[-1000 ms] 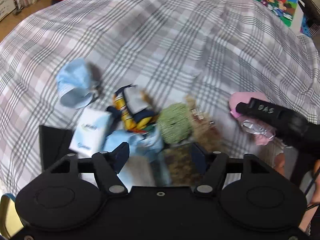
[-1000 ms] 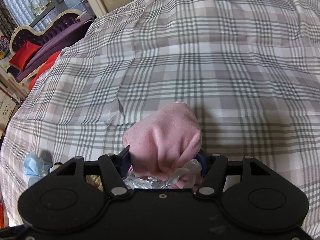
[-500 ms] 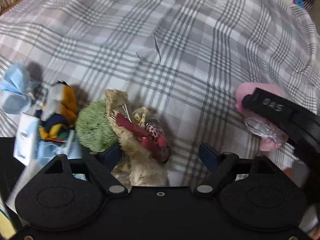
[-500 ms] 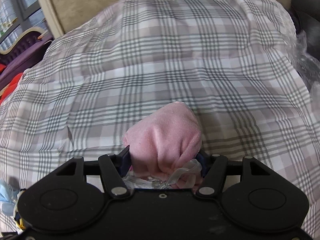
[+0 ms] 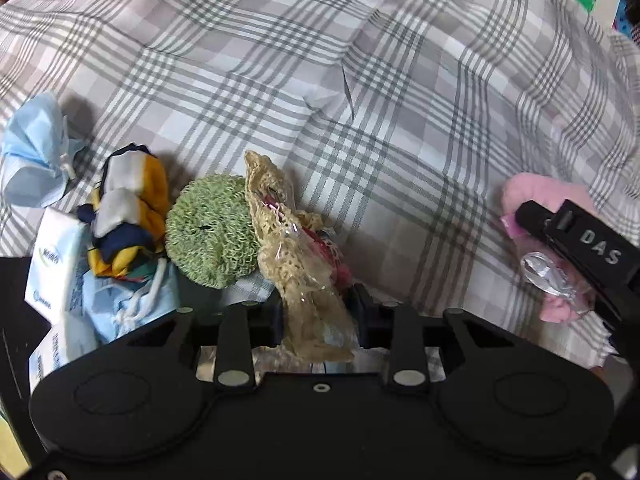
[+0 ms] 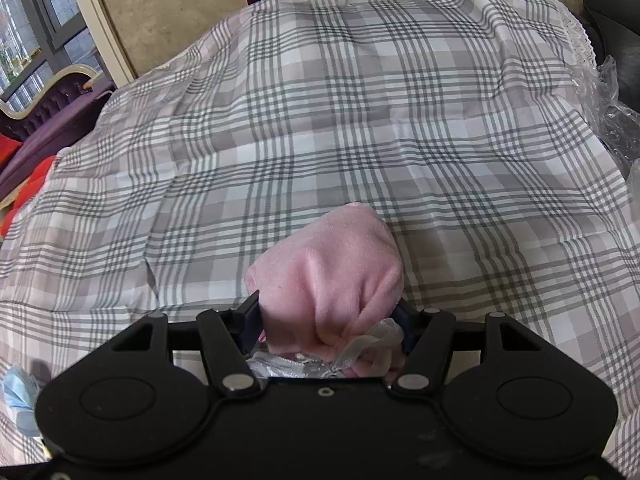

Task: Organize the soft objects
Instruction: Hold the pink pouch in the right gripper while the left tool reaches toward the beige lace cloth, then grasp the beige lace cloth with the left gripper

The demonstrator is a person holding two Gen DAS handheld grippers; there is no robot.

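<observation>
The left tongs (image 5: 318, 316), which stood wide half a second ago beside the beige crocheted piece (image 5: 296, 264), are now closed on its lower end, with the piece rising between them against the green knitted ball (image 5: 210, 232) on the plaid cloth (image 5: 360, 100). The right tongs (image 6: 326, 320) stay clamped on the pink plush pouch (image 6: 328, 268), held just above the cloth, well to the right of the pile. With both tongs loaded, the next step is probably carrying each soft item to its place.
</observation>
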